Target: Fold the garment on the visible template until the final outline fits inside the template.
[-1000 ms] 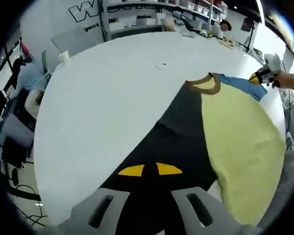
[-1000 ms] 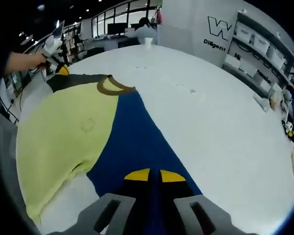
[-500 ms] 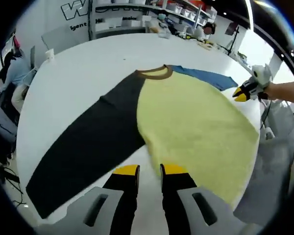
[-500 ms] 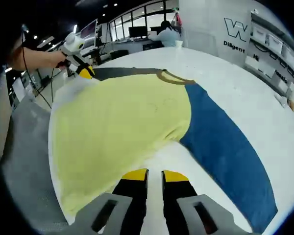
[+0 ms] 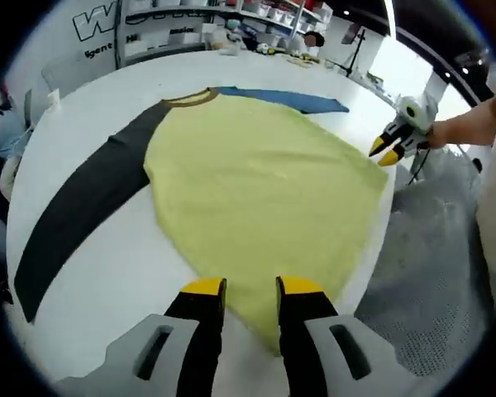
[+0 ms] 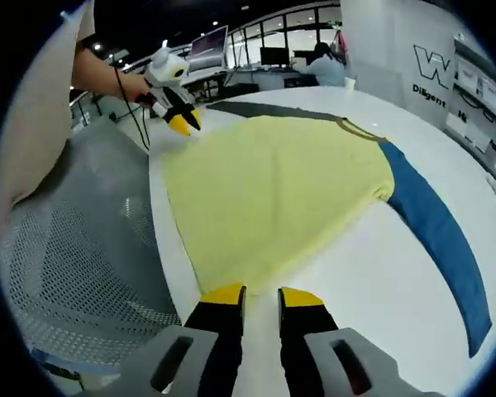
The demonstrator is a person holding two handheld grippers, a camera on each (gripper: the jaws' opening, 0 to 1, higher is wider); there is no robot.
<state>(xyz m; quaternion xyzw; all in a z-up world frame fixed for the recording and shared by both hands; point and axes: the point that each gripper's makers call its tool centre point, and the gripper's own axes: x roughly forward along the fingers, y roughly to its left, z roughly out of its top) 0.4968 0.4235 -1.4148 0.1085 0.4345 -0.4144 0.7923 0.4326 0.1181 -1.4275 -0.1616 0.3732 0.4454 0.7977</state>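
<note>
A long-sleeved shirt lies flat on the white table point(image 5: 107, 248), face up. It has a yellow body point(image 5: 256, 182), a black sleeve point(image 5: 74, 207), a blue sleeve point(image 5: 289, 99) and a brown collar point(image 5: 190, 98). My left gripper point(image 5: 251, 288) is open over the near hem, with yellow cloth under its tips. My right gripper point(image 6: 262, 296) is open at the other hem corner of the yellow body point(image 6: 273, 190), where the blue sleeve point(image 6: 438, 231) stretches away to the right. Each gripper shows in the other's view, held in a hand: the right gripper point(image 5: 386, 155) and the left gripper point(image 6: 182, 122).
A grey mesh chair point(image 5: 430, 273) point(image 6: 74, 273) stands against the table edge by the hem. Shelves point(image 5: 190, 16) line the far wall. A person sits at a desk point(image 6: 326, 62) beyond the table.
Both grippers have let go of the sleeve ends, which now lie spread out, and have swung round to the hem at the near table edge. Their jaws stand wider apart.
</note>
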